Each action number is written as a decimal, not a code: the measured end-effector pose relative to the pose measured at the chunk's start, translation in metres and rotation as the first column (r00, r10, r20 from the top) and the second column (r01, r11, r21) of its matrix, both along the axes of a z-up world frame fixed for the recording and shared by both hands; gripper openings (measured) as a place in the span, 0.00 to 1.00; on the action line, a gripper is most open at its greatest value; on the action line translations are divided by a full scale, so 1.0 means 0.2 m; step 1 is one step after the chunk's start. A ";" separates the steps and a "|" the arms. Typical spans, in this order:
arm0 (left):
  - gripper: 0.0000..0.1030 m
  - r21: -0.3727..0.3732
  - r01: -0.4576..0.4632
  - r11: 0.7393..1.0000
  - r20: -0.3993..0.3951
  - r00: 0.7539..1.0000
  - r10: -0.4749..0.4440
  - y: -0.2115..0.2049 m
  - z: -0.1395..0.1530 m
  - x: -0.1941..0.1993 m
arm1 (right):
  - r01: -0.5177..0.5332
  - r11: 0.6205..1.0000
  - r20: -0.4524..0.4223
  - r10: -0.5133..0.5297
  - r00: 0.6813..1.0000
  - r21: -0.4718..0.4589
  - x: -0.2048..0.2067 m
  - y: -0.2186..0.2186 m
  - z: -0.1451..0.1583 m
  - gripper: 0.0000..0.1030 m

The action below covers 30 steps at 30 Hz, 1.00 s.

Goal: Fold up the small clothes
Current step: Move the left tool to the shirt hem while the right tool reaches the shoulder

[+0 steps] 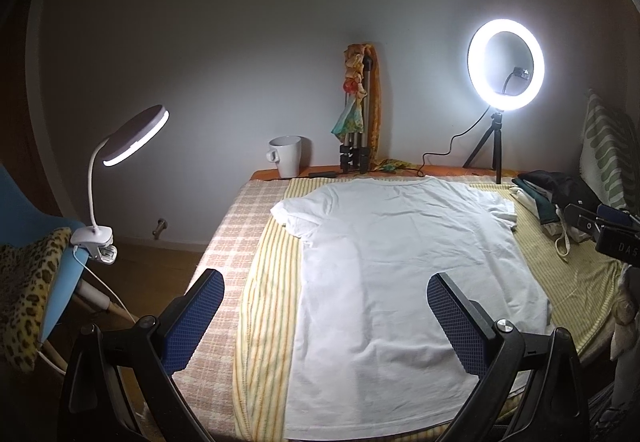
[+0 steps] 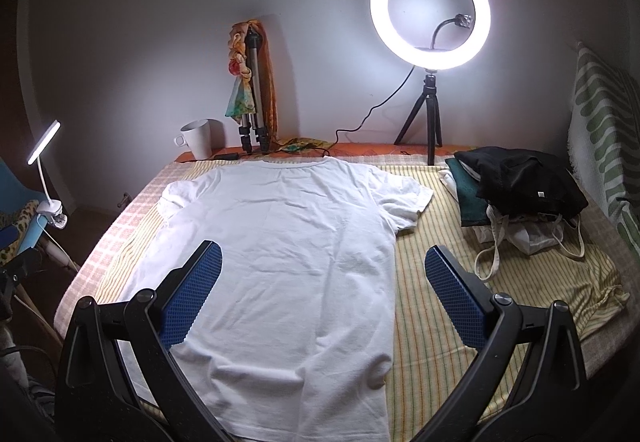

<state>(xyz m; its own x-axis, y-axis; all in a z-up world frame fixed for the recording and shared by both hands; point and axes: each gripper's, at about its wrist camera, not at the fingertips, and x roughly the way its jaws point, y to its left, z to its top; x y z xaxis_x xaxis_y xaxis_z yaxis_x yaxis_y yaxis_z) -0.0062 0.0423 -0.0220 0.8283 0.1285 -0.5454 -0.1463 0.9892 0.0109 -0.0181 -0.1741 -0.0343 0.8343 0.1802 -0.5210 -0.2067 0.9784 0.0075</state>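
A white T-shirt (image 1: pixel 400 274) (image 2: pixel 288 250) lies spread flat on a yellow striped cloth (image 1: pixel 268 318) (image 2: pixel 432 302), its collar toward the far wall and both short sleeves out. My left gripper (image 1: pixel 325 284) hovers open over the shirt's lower left part, blue pads wide apart, nothing between them. My right gripper (image 2: pixel 323 260) hovers open over the shirt's lower right edge, also holding nothing. In the left wrist view the right gripper's body (image 1: pixel 600 226) shows at the right edge.
A pile of dark clothes and a tote bag (image 2: pixel 520 198) sits at the right. At the far edge stand a white mug (image 2: pixel 197 138), a folded tripod with scarves (image 2: pixel 252 90) and a lit ring light (image 2: pixel 430 10). A clip lamp (image 1: pixel 132 138) is on a blue chair at left.
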 end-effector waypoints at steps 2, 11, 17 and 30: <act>0.99 -0.004 -0.006 1.000 -0.005 1.000 0.006 0.03 -0.02 0.00 | -0.011 1.000 -0.001 0.011 1.000 0.001 0.01 0.03 0.00 1.00; 0.92 -0.100 0.000 0.995 -0.049 0.999 -0.005 0.17 -0.14 0.00 | -0.076 0.997 0.005 0.076 0.997 -0.003 0.05 0.23 0.01 1.00; 0.84 -0.151 -0.001 0.989 -0.119 0.993 -0.017 0.23 -0.25 0.01 | -0.108 0.993 0.016 0.108 0.994 -0.038 0.10 0.35 0.01 1.00; 0.66 -0.304 -0.010 0.953 -0.268 0.960 -0.075 0.32 -0.52 0.00 | -0.203 0.975 -0.018 0.202 0.979 -0.092 0.31 0.55 0.00 0.93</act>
